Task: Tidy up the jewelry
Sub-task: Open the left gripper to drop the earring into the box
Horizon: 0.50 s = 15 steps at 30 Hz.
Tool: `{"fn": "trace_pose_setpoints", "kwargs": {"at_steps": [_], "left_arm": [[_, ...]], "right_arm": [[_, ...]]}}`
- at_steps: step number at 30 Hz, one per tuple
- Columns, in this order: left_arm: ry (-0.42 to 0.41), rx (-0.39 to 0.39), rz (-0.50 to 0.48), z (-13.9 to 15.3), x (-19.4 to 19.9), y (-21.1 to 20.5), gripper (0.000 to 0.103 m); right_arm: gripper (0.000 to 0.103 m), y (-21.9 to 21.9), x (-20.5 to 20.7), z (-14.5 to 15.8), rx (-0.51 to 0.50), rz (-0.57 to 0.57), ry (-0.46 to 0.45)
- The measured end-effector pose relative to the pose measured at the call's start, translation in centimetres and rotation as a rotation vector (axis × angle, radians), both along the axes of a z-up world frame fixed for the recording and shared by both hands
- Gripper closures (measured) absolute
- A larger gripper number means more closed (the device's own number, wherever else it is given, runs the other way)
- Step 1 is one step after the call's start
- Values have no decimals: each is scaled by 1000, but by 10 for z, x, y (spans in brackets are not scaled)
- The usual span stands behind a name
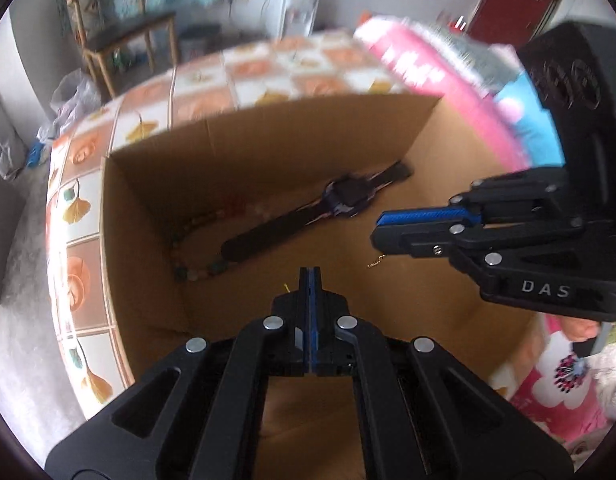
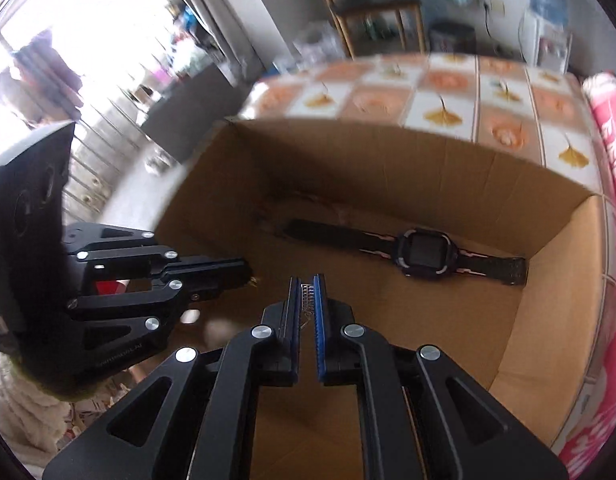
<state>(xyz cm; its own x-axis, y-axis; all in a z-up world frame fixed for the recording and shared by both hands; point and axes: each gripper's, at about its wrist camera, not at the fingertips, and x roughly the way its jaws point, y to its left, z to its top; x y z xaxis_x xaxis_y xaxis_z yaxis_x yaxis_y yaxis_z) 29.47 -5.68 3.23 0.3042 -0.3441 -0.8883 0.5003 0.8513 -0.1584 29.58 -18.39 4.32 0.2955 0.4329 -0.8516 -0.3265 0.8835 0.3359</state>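
An open cardboard box (image 1: 148,216) (image 2: 547,320) stands on a tiled-pattern table. Inside lie a black wristwatch (image 1: 339,200) (image 2: 423,256) and a beaded bracelet (image 1: 192,256) in the far left corner. My left gripper (image 1: 309,276) (image 2: 248,272) is shut on a thin gold chain piece (image 1: 286,288) (image 2: 254,280) above the box. My right gripper (image 2: 307,288) (image 1: 377,228) is shut on a small silver chain (image 2: 306,300), held over the box; a gold bit (image 1: 375,262) hangs below it.
The tablecloth (image 1: 88,148) (image 2: 439,108) has orange and ginkgo-leaf tiles. Pink patterned packaging (image 1: 427,68) (image 2: 611,152) lies right of the box. A wooden chair (image 1: 124,36) stands beyond the table.
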Motion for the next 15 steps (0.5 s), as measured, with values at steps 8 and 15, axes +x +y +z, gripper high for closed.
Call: {"fn": "trace_pose_setpoints", "kwargs": {"at_steps": [8,15], "left_arm": [[76,40,40,-20,12,2,62],[-17,39,59,8,-3,7,45]], "right_arm": [[71,-11,28,-30,-18,-53,123],[71,-29,13,-2,12,-92,29]]}}
